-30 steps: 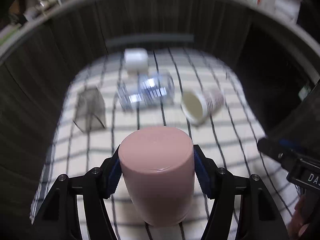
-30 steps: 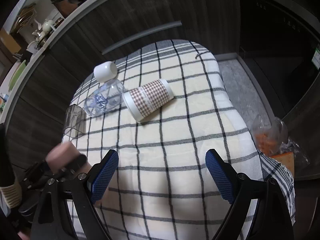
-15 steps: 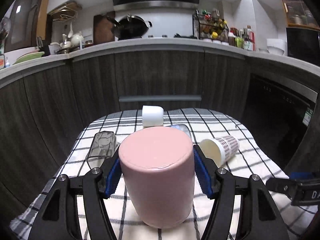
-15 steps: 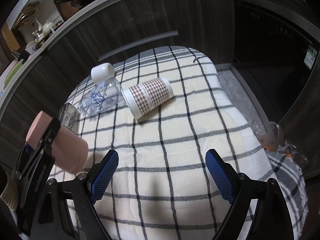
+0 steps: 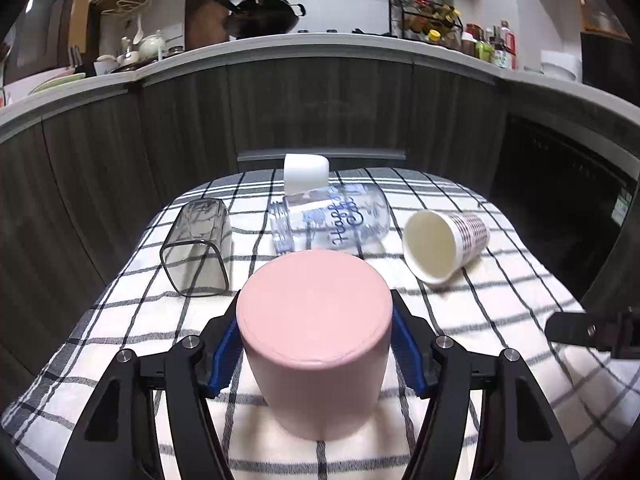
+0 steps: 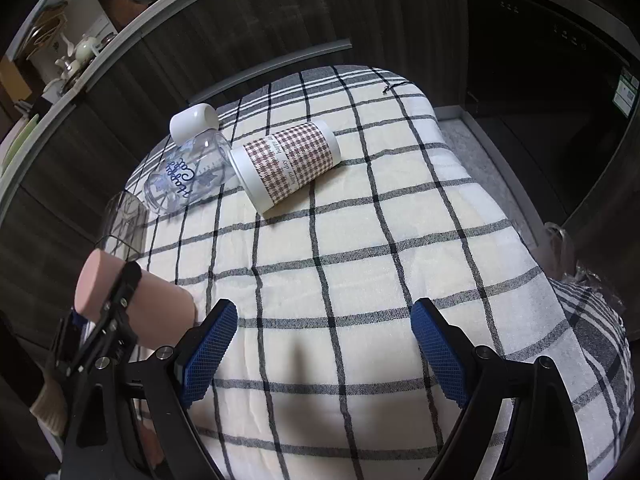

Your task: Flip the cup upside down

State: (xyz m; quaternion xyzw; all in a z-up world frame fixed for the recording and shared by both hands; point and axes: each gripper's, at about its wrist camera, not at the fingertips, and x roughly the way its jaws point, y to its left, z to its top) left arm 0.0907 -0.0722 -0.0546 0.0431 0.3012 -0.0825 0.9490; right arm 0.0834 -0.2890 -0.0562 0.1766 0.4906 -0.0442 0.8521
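My left gripper (image 5: 316, 350) is shut on a pink cup (image 5: 316, 340), its blue pads pressed on both sides. The cup stands upside down, flat base up, its rim at the checked cloth (image 5: 500, 312); I cannot tell if it touches. In the right wrist view the pink cup (image 6: 140, 300) shows at the left, tilted, held by the left gripper (image 6: 116, 316). My right gripper (image 6: 324, 346) is open and empty above the near part of the cloth.
On the far cloth lie a smoky square glass (image 5: 198, 248), a clear jar with blue lettering (image 5: 332, 222), a white lid (image 5: 306, 172) and a houndstooth paper cup (image 5: 444, 244). Dark cabinets ring the table. A plastic bag (image 6: 576, 256) lies on the floor at right.
The left gripper has turned and levelled with the pink cup, then lowered it toward the cloth. The right gripper has stayed open and moved little.
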